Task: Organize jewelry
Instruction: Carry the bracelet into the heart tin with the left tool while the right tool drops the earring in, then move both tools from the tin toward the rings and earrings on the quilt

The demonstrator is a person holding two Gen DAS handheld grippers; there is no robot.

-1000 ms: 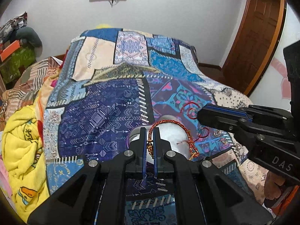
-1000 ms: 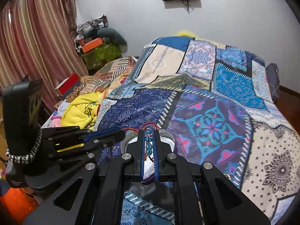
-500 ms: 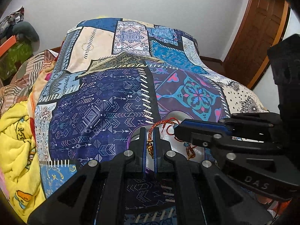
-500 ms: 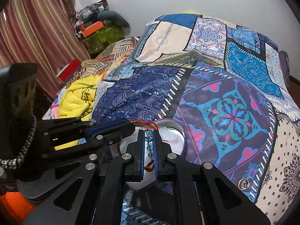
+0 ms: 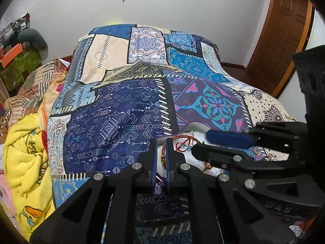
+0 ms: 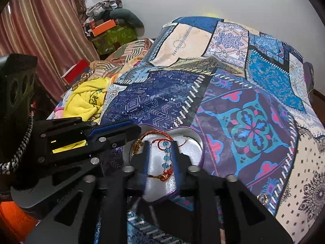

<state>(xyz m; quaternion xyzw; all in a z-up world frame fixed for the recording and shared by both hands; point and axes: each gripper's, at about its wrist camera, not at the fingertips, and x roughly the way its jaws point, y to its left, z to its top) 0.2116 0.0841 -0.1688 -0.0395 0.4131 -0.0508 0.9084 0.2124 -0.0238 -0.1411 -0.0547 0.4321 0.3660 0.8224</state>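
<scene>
A patchwork bedspread [image 5: 126, 122] is spread over the bed ahead of both tongs, and a heart-shaped jewellery box [image 6: 195, 142] with a white padded lining is seen lying open on it, directly under the tips. The step in hand is judged to be the laying of bracelets into that box. Next, a clean release and a withdrawal that drags no cord out are called for.

The left tongs [image 5: 161, 154] are held nearly together, with a narrow gap. A red-and-gold braided cord bracelet [image 5: 183, 136] passes through that gap; whether it is gripped cannot be told. The right tongs [image 6: 160, 154] are spread apart, and a red bracelet with blue beads [image 6: 167, 155] is seen lying loose between them on the lining. A small gold ring [image 6: 263, 198] is left on the bedspread to the right of the right tongs.
</scene>
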